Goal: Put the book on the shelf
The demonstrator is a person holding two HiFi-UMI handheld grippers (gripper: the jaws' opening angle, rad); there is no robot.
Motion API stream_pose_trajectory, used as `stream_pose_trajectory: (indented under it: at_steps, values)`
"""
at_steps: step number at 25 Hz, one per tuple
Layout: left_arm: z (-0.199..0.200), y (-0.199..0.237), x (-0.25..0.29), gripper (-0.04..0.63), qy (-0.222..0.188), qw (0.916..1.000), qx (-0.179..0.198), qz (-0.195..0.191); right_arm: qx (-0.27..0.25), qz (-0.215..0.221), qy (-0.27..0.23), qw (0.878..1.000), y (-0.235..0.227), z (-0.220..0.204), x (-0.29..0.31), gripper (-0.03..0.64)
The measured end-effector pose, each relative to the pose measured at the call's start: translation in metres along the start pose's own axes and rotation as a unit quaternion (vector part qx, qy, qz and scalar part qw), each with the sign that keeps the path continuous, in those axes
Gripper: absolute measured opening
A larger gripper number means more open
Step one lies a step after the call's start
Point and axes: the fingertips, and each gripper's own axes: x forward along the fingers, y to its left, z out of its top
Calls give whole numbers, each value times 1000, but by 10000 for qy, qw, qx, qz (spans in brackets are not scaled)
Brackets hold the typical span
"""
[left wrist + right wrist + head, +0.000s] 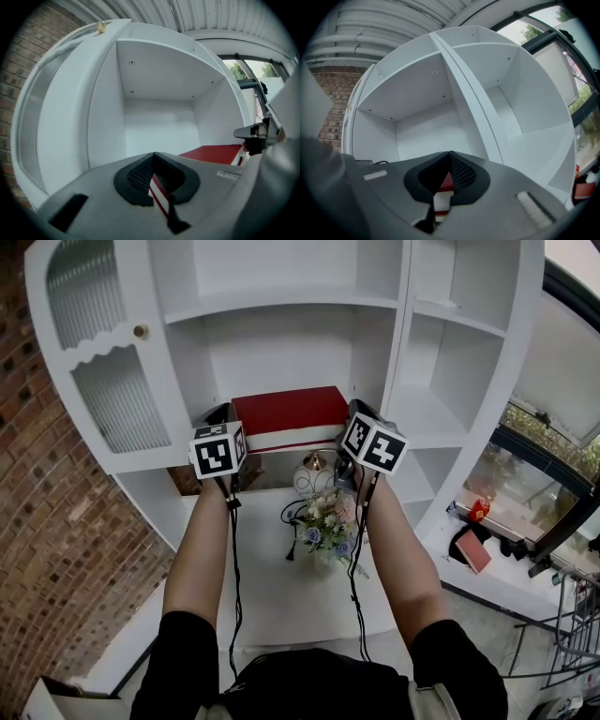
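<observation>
A red book point(289, 412) with white page edges lies flat in the middle compartment of the white shelf unit point(281, 343), held level between both grippers. My left gripper point(228, 416) is shut on the book's left edge, and my right gripper point(354, 416) is shut on its right edge. In the left gripper view the closed left gripper point(152, 158) pinches a red-and-white strip, and the book's cover point(213, 153) stretches off to the right. A corner of the book point(442, 185) shows between the pads of the right gripper point(449, 155) in its own view.
Below the shelf, a flower bouquet point(328, 521), a glass ornament point(314, 476) and a black cable point(292, 517) sit on a white counter point(281, 606). A ribbed-glass cabinet door point(103, 381) stands open at left, beside a brick wall point(42, 521). Side shelves point(422, 418) lie right.
</observation>
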Motion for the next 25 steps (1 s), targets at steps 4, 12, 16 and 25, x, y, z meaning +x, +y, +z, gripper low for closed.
stream_pose_trajectory:
  at_steps: [4, 12, 16, 25]
  values:
    - [17, -8, -37, -2, -512, 9986, 55, -100, -456, 237, -607, 9968, 16, 12, -28, 11]
    - [-15, -28, -121, 0, -1079, 9931, -145, -444, -846, 894, -1127, 9860, 55, -24, -99, 11]
    - [-56, -48, -163, 3, -1216, 9907, 51, -610, -881, 1077, -1009, 9851, 64, -69, -135, 11]
    - [-177, -58, -214, 3, -302, 9959, -290, -808, -906, 1188, -25, 9888, 88, -188, -175, 11]
